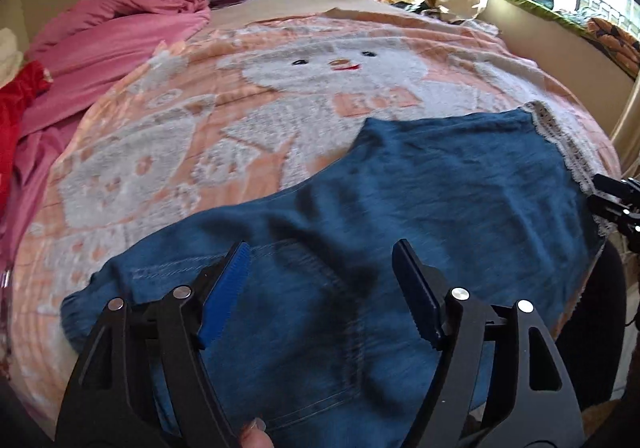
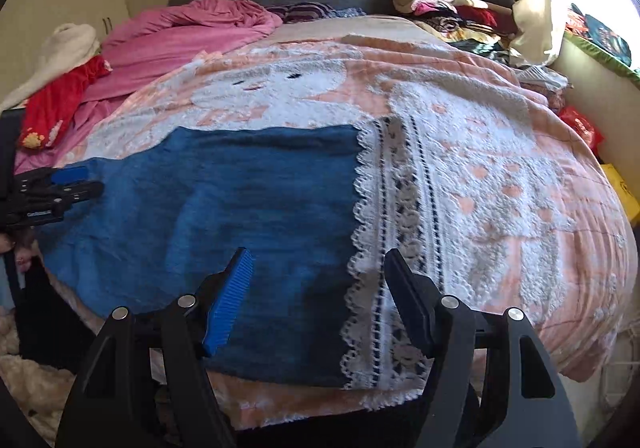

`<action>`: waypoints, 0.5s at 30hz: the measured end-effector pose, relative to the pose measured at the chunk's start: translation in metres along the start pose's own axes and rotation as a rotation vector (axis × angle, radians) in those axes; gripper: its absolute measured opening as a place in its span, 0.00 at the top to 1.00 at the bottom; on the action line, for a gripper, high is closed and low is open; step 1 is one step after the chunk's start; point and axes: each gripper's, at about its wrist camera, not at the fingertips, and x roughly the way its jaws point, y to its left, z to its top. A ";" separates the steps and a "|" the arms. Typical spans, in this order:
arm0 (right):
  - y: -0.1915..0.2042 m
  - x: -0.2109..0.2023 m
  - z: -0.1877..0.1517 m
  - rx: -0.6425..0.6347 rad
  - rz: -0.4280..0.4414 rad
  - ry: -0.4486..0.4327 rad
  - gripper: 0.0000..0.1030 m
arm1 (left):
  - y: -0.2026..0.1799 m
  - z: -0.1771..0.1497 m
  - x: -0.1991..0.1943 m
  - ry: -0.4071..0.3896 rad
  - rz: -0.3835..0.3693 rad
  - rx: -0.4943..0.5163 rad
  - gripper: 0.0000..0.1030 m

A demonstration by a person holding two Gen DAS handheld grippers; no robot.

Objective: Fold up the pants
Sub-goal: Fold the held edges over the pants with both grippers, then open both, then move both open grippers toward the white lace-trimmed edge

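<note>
Blue denim pants (image 1: 400,208) with white lace hems (image 1: 560,144) lie flat on the bed, waist at the left, legs to the right. My left gripper (image 1: 320,268) is open and empty, just above the waist and back pocket. In the right wrist view the pants (image 2: 224,200) end in the lace hem (image 2: 384,248). My right gripper (image 2: 318,272) is open and empty, over the hem's near edge. The left gripper also shows at the left of the right wrist view (image 2: 60,188); the right gripper's tip shows at the right edge of the left wrist view (image 1: 616,200).
The bed is covered by a peach and white bear blanket (image 2: 500,168). A pink quilt (image 2: 192,32) and a red garment (image 2: 56,104) lie at the far left. A pile of folded clothes (image 2: 452,0) is at the head, right. A window sill (image 1: 560,16) runs along the right.
</note>
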 end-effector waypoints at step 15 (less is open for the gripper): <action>-0.020 0.013 -0.013 0.106 0.000 0.028 0.34 | 0.032 -0.026 0.019 0.023 -0.035 -0.092 0.34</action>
